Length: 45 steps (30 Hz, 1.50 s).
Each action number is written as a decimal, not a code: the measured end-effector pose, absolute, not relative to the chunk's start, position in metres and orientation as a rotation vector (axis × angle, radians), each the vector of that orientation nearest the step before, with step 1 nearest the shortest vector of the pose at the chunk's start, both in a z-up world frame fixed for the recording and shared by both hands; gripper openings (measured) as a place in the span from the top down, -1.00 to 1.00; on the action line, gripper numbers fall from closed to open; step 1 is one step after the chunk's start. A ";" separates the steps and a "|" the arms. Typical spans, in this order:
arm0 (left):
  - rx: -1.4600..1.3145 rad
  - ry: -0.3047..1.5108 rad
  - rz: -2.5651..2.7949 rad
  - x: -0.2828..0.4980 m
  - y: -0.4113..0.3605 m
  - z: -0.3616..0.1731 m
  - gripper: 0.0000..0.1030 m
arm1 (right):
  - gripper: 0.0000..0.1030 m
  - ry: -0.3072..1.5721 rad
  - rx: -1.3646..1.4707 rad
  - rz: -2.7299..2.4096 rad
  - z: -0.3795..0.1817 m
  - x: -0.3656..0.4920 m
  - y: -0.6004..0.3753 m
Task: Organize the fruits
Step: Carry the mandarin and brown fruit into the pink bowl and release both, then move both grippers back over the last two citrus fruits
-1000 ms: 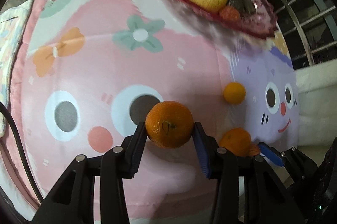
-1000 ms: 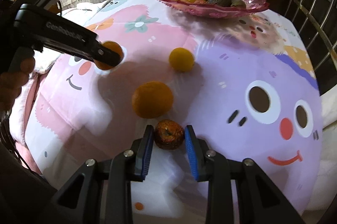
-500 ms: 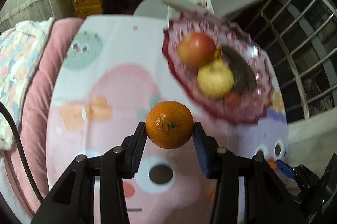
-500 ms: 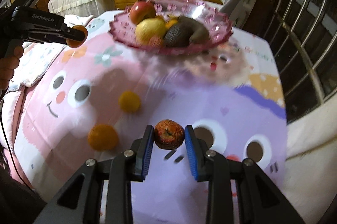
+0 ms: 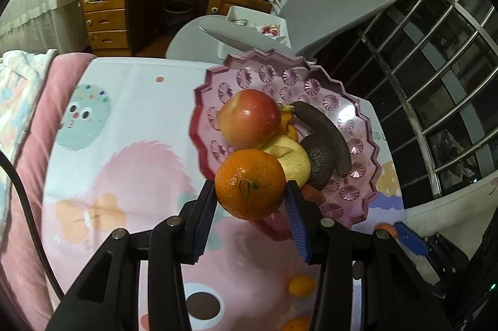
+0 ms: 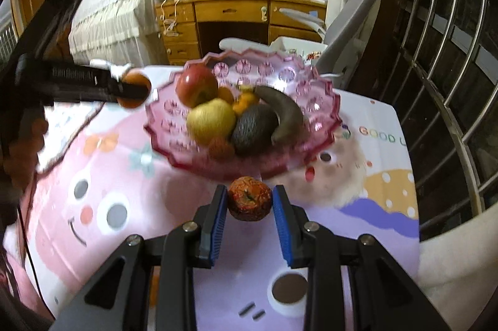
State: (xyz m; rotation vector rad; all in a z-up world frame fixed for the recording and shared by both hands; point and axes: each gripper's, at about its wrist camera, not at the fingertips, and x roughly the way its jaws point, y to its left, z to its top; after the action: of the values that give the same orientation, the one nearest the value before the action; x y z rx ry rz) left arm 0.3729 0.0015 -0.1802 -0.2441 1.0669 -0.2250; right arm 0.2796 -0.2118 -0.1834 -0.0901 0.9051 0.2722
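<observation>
Left wrist view: left gripper [image 5: 250, 203] clamps a firm, round orange [image 5: 250, 184] across its middle; right gripper [image 6: 249, 206] pinches a small, soft-looking reddish fruit [image 6: 249, 198]; pink bowl [image 5: 362, 175] just ahead.

Black fingers [image 5: 202, 216], blue ribbed pads, seemingly silver screws.

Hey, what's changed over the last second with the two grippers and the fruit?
Both grippers carried their fruit from over the cloth toward the pink bowl. The left gripper brought its orange up to the bowl's near rim; the right gripper brought its small reddish fruit just short of it. Both grips and the bowl's contents are unchanged.
</observation>
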 end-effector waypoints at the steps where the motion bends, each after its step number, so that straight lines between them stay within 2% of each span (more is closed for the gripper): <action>1: -0.248 1.065 -0.232 0.373 0.000 -0.182 0.16 | 0.42 0.899 -0.076 0.272 -0.183 0.284 -0.210; 14: -0.274 1.077 -0.263 0.379 -0.008 -0.200 0.16 | 0.41 0.907 -0.028 0.240 -0.197 0.321 -0.201; 18: -0.272 1.065 -0.276 0.377 -0.010 -0.196 -0.12 | 0.34 0.912 -0.019 0.228 -0.199 0.323 -0.202; 20: -0.264 1.058 -0.284 0.375 -0.012 -0.193 -0.24 | 0.14 0.908 -0.011 0.226 -0.198 0.322 -0.202; 22: -0.250 1.066 -0.287 0.373 -0.014 -0.191 -0.44 | 0.12 0.903 0.001 0.225 -0.198 0.320 -0.203; 28: -0.243 1.087 -0.288 0.363 -0.015 -0.187 -0.60 | 0.11 0.927 0.059 0.219 -0.197 0.312 -0.209; 32: -0.238 1.112 -0.294 0.355 -0.015 -0.188 -0.62 | 0.08 0.931 0.085 0.215 -0.194 0.301 -0.214; 36: -0.235 1.133 -0.303 0.345 -0.015 -0.190 -0.63 | -0.06 0.933 0.095 0.205 -0.191 0.285 -0.218; 45: -0.187 1.234 -0.341 0.323 -0.022 -0.204 -0.63 | -0.09 0.953 0.082 0.209 -0.194 0.240 -0.222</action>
State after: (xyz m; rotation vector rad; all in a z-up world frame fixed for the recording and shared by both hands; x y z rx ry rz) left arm 0.3235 -0.0219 -0.2037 -0.1867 1.2339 -0.3413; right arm 0.2399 -0.2219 -0.1945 0.0819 0.9528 0.2087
